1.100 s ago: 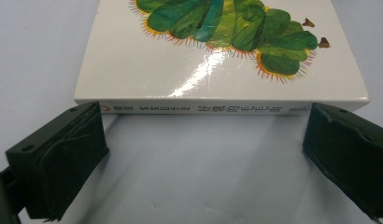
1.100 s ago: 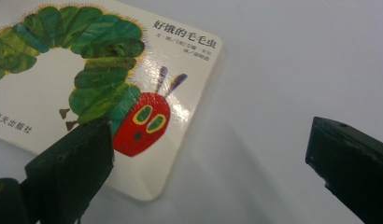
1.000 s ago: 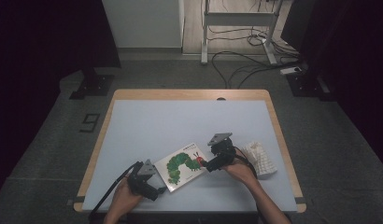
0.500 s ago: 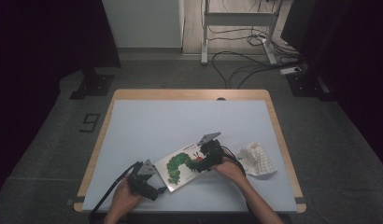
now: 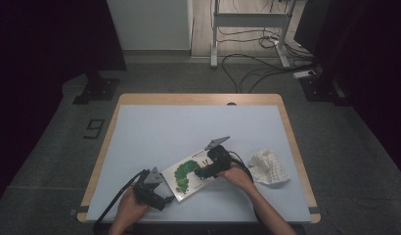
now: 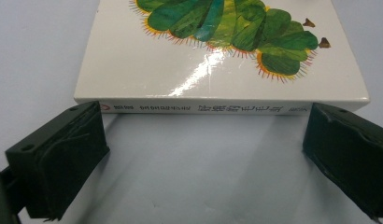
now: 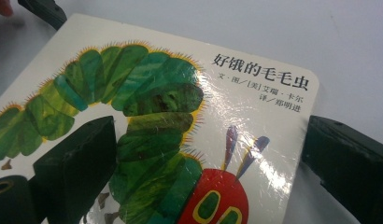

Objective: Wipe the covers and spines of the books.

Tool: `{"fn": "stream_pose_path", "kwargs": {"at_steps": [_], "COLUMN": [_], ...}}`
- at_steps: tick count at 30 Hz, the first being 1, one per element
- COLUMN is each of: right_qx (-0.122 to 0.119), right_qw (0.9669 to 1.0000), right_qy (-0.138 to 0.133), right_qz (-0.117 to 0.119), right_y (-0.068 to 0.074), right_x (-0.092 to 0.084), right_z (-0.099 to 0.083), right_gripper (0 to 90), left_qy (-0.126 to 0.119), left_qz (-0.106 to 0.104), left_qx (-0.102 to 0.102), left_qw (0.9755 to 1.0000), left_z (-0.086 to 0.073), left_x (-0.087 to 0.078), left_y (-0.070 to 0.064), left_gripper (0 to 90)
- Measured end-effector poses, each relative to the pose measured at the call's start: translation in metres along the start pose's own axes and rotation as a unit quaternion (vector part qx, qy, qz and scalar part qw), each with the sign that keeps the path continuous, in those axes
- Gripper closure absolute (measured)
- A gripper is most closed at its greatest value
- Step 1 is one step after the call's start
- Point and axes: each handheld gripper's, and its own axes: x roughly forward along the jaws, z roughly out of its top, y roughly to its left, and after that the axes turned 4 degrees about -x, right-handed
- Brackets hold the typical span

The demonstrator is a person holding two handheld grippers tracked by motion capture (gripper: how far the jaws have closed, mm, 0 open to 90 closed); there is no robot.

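Pale blue counter (image 5: 154,132) with a wooden rim, dark floor and cables beyond it; I work both tongs near its front edge. The picture book (image 5: 191,172), a thick board book with a green caterpillar on a glossy white cover, lies flat and closed between the two tongs.

Left tongs (image 5: 162,196): jaws wide, nothing between them. In the left gripper view the book's spine (image 6: 203,108) faces them, just ahead of the tips, and the gap is about as wide as the spine is long.

Right tongs (image 5: 202,171): jaws wide and holding nothing, though they have just been closing a little. In the right gripper view one jaw hangs over the cover by the caterpillar's body, the other stands off the book's outer edge, beside the corner under the printed title (image 7: 259,72). I cannot tell whether the inner jaw touches the cover.

Risks, as I judge them:
- The cover is slick. A jaw pressing down on it may skid instead of catching the board, and push the book toward the left tongs.
- If the outer jaw fails to get under the edge, closing would pinch only air, or catch several pages at once.
- The left tongs brace nothing yet, so a shove from the right could slide or turn the book on the smooth counter.
- A crumpled white cloth (image 5: 268,168) lies beyond the right tongs, near the trailing cable, which could snag it.
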Motion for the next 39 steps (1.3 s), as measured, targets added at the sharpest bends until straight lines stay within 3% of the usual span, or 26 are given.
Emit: {"fn": "stream_pose_path", "kwargs": {"at_steps": [14,32,33,35,36,37,39], "right_qx": [0.015,0.039,0.040,0.042,0.039,0.027,0.017], "right_qw": [0.9992,0.9973,0.9973,0.9953,0.9960,0.9978,0.9985], "right_qy": [-0.036,-0.058,-0.057,-0.057,-0.052,-0.045,-0.039], "right_qz": [0.007,0.022,0.024,0.067,0.061,0.040,0.033], "right_y": [0.006,0.014,0.015,0.015,0.018,0.020,0.020], "right_x": [-0.022,-0.042,-0.044,-0.044,-0.044,-0.044,-0.043], "right_z": [0.007,-0.005,-0.006,-0.008,-0.008,-0.007,-0.005], "right_gripper": [5.2,6.4,8.8,13.6,13.8,13.8,13.8], "left_qy": [0.000,0.000,0.000,0.000,0.000,0.000,0.000], "left_qz": [0.000,0.000,0.000,0.000,0.001,0.001,0.001], "left_qx": [0.000,0.000,0.000,0.000,0.000,0.000,0.000], "left_qw": [1.0000,1.0000,1.0000,1.0000,1.0000,1.0000,1.0000], "left_z": [0.000,0.000,0.000,0.000,0.000,0.000,0.000], "left_x": [0.000,0.000,0.000,0.000,0.000,0.000,0.000], "left_y": [0.000,0.000,0.000,0.000,0.000,0.000,0.000], "left_gripper": [0.0,0.0,0.0,0.0,0.0,0.0,0.0]}}
